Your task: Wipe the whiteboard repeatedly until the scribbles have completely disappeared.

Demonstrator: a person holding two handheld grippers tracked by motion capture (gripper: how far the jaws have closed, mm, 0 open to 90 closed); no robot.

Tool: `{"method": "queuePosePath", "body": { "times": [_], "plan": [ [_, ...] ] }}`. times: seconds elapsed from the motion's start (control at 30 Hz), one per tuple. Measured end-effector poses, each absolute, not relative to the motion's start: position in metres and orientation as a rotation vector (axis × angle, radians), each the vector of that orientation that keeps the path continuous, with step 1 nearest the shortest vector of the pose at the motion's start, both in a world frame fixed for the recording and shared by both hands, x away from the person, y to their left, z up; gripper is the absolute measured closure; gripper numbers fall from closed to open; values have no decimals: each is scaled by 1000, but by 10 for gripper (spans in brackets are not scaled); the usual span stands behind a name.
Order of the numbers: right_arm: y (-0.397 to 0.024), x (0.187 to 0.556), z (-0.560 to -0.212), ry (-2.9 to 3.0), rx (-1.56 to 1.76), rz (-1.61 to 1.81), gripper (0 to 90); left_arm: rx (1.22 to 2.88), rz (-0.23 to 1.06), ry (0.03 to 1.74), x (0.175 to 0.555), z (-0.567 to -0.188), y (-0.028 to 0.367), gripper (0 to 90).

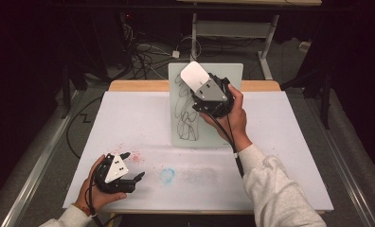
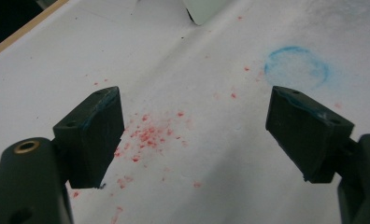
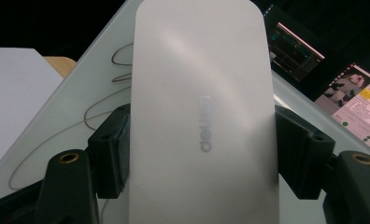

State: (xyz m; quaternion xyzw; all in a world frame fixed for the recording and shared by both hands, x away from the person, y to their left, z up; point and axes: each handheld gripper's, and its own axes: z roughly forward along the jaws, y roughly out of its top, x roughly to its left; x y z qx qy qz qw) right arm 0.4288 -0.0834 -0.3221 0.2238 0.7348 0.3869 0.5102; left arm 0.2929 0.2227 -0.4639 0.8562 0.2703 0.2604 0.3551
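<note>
A pale whiteboard (image 1: pixel 223 75) lies at the table's far middle, covered with black scribbles (image 1: pixel 185 113). My right gripper (image 1: pixel 199 87) is over it, shut on a white eraser block (image 1: pixel 194 74). In the right gripper view the eraser (image 3: pixel 202 112) sits clamped between both jaws, its grey lettering facing the camera, with scribbled board (image 3: pixel 80 112) beneath. My left gripper (image 1: pixel 132 166) rests near the front left of the table, open and empty. In the left gripper view its fingers (image 2: pixel 92 135) stand wide apart over red specks (image 2: pixel 148 135).
White paper (image 1: pixel 271 156) covers the table, marked with a faint blue ring (image 1: pixel 167 175) and red specks (image 1: pixel 133 156). The blue ring (image 2: pixel 296 66) lies ahead of the left gripper. Cables (image 1: pixel 143 52) and a table frame (image 1: pixel 266 33) lie on the floor beyond.
</note>
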Motion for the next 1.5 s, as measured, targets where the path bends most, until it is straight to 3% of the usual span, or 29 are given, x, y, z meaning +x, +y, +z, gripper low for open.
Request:
{"method": "queuePosePath", "body": {
  "times": [0.6,0.9,1.23,1.5],
  "plan": [
    [-69,438,-327,1778,471,901,311,2205,666,691,292,-463,224,186],
    [-62,430,-350,1803,412,846,311,2203,669,692,292,-463,224,186],
    [-95,438,-324,1702,578,876,311,2205,682,702,293,-464,226,186],
    [-70,429,-351,1772,493,826,311,2201,708,697,293,-463,226,186]
  ]
}}
